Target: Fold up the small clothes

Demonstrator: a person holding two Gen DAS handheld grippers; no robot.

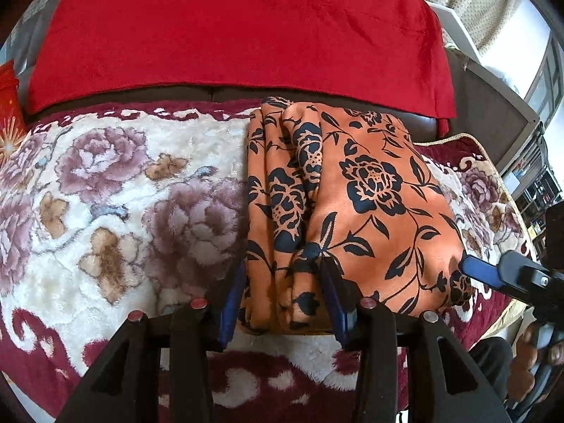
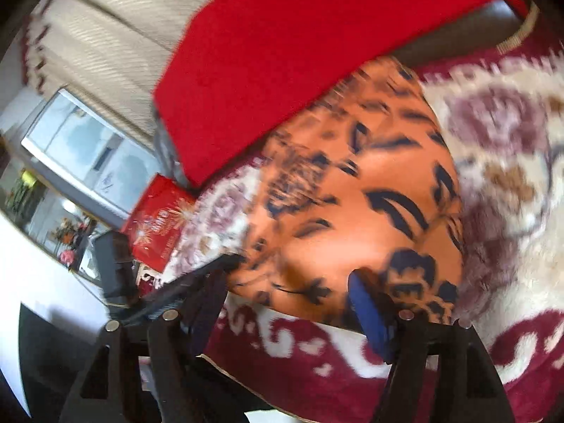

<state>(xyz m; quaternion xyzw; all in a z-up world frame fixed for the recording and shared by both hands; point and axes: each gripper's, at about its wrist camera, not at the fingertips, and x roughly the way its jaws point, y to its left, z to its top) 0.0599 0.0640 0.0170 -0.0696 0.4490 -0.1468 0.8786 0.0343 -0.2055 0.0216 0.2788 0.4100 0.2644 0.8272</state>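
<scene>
The orange floral garment (image 1: 352,204) lies folded into a thick oblong bundle on the plush rose-patterned blanket (image 1: 116,190), its long axis running from about six o'clock near the fingers up to twelve o'clock, where it ends just below the red throw (image 1: 239,28) draped over the sofa back. The left gripper (image 1: 285,303) is the nearer one: its two blue-padded fingers (image 1: 231,299) straddle the bundle's near left portion, the rolled folds lying between them, and the pads appear to press on those folds, so I read it as clamped on the cloth. In the left wrist view the right gripper (image 1: 483,275) comes in from four o'clock, its blue tip at the bundle's right edge. Its own view is blurred by motion; there the right gripper (image 2: 292,303) stands with its fingers well apart, the garment (image 2: 359,190) spreading from between them toward one o'clock, one blue pad lying over the near edge and nothing clamped. Any further fold seems to turn on that right edge, which lies directly ahead of the open fingers. A red patterned cushion (image 1: 8,120) sits far off at nine o'clock, well apart; nothing stands between either gripper and the cloth.
</scene>
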